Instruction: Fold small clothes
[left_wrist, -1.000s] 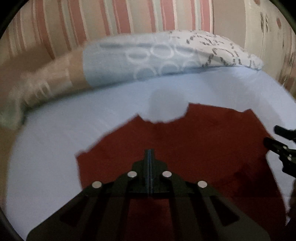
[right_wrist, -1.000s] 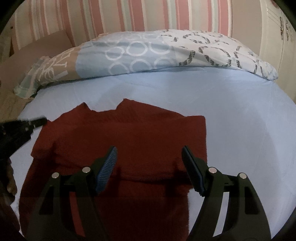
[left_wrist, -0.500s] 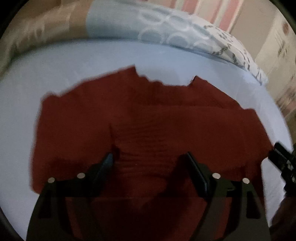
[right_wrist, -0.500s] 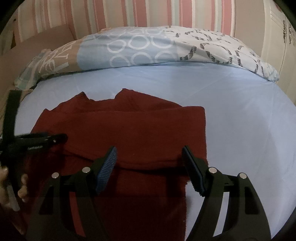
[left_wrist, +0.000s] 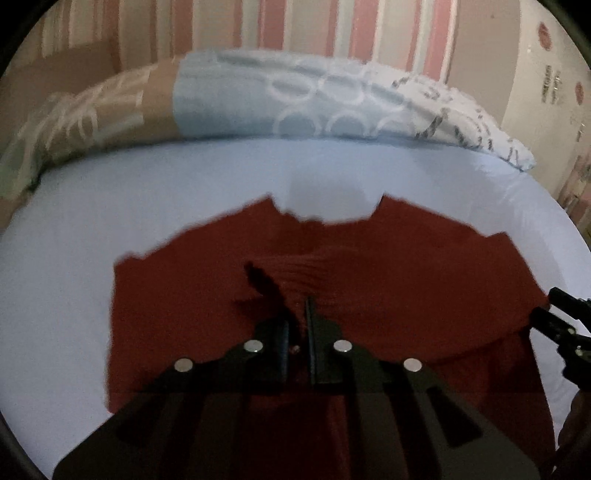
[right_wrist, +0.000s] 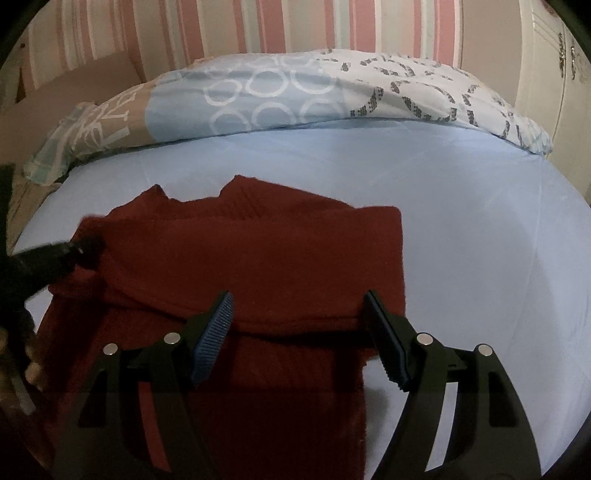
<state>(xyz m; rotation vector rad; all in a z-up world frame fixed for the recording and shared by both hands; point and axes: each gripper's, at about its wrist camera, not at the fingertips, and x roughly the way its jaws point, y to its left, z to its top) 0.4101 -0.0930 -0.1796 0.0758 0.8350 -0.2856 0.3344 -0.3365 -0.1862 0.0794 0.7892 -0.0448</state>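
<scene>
A dark red knitted sweater (left_wrist: 406, 277) lies flat on the light blue bed sheet (left_wrist: 74, 258), neckline toward the far side. My left gripper (left_wrist: 297, 314) is shut on a pinched ridge of the sweater's knit near its middle left; the fabric puckers up ahead of the fingers. In the right wrist view the sweater (right_wrist: 258, 251) shows a sleeve folded across its front. My right gripper (right_wrist: 299, 295) hovers open just above the folded part's lower edge, with nothing pressed between its pads. The left gripper (right_wrist: 70, 254) shows at the sweater's left side.
A rolled duvet (right_wrist: 295, 88) with circle prints lies across the far side of the bed, below a striped wall (right_wrist: 258, 26). A pale cupboard (right_wrist: 546, 66) stands at the right. A person's hand (right_wrist: 29, 365) shows at the left edge. Bare sheet (right_wrist: 480, 240) spreads right of the sweater.
The left gripper opened over the sweater half a second ago, then sank and shut on a fold of the knit. The right gripper has stayed still and open.
</scene>
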